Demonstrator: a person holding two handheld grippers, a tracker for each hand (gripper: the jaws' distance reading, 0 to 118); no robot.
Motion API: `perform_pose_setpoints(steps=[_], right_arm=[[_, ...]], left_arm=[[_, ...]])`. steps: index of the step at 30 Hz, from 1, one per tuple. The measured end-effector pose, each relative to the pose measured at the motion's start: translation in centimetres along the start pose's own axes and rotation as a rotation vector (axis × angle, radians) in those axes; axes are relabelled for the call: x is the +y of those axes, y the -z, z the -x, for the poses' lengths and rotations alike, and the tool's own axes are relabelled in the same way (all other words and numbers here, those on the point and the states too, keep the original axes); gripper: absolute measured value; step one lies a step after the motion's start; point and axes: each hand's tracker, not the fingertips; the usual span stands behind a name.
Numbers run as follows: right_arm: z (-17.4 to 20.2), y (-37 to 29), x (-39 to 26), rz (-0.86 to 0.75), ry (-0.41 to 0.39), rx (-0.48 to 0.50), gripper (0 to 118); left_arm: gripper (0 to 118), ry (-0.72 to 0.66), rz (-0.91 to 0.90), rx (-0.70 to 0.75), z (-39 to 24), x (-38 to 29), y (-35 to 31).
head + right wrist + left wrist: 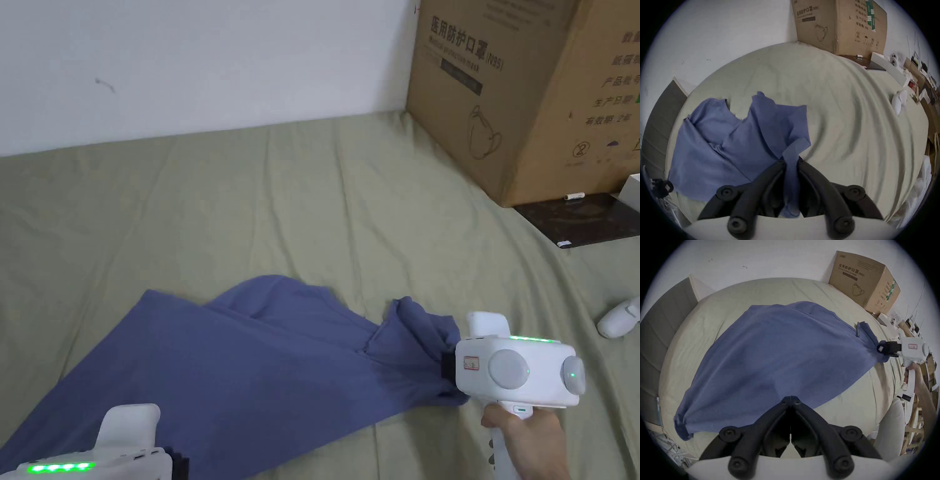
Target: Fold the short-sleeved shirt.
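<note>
A blue short-sleeved shirt [250, 362] is stretched low over the olive bed sheet [325, 187], held between both grippers. My right gripper [447, 365] is shut on a bunched corner of the shirt [729, 146]; in the right gripper view [790, 162] cloth runs between its jaws. My left gripper [178, 462], at the bottom left of the head view, has its jaws closed together [791, 398] on the near edge of the shirt [778, 353]. The right gripper [880, 348] appears far right in the left gripper view, and the left gripper [662, 186] far left in the right gripper view.
A large cardboard box [531, 94] stands at the back right against the white wall. A dark board [581, 219] lies at its foot, and a white object [619, 319] rests on the sheet at the right edge. Open sheet stretches behind the shirt.
</note>
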Motion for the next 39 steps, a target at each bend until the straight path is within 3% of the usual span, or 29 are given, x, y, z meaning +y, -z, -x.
perform_pose_setpoints(steps=[3,7,11,14,15,16,18,19,23,27,28,32,34,35,36,39], right_arm=[[0.5,-1.7,1.1,-0.033,-0.04,0.014,4],[1.3,-3.8,3.5,-0.091,0.014,0.07,4],[3.3,-3.8,5.1,-0.117,-0.104,0.047,4],[3.7,-3.3,5.3,-0.107,-0.099,0.056,4],[3.8,-3.1,5.2,-0.105,-0.099,0.054,4],[3.6,-3.0,5.1,-0.102,-0.098,0.055,4],[3.1,-2.6,5.0,-0.089,-0.081,0.057,4],[2.7,-2.3,5.0,-0.082,-0.073,0.06,4],[1.8,-1.5,4.5,-0.059,-0.053,0.049,4],[1.4,-1.1,3.9,-0.034,-0.055,0.041,4],[1.2,-0.9,3.8,-0.028,-0.048,0.043,4],[1.1,-0.5,3.8,-0.012,-0.022,0.046,4],[1.5,-0.3,3.8,-0.011,-0.036,0.041,4],[1.6,-0.2,3.8,-0.009,-0.04,0.036,4],[1.7,-0.3,3.7,-0.008,-0.039,0.039,4],[1.9,-0.8,3.7,-0.005,-0.016,0.041,4]], left_arm=[[0,-0.006,-0.012,0.009,0.4,1.0,-0.1],[0,-0.017,-0.05,0.042,1.9,4.8,0.2],[0,-0.04,-0.089,0.041,4.1,10.8,1.8],[0,-0.026,-0.108,0.051,5.7,15.2,3.8],[10,-0.002,-0.143,0.091,6.1,16.4,4.5],[33,0.005,-0.162,0.116,6.5,17.6,5.1],[104,0.005,-0.142,0.095,7.4,19.9,6.9],[113,-0.017,-0.099,0.056,7.9,21.0,8.3],[110,-0.049,-0.035,0.084,9.0,23.5,13.6],[87,-0.108,0.037,0.039,9.8,23.3,17.9],[88,-0.135,0.059,0.025,9.9,23.1,18.9],[82,-0.051,0.028,0.081,9.0,22.5,18.8],[43,-0.002,-0.024,0.132,8.9,22.5,17.8],[13,0.008,-0.027,0.138,8.8,22.4,17.6],[2,0.009,-0.009,0.131,8.8,22.3,17.6],[2,0.02,0.023,0.113,8.6,21.6,16.5]])
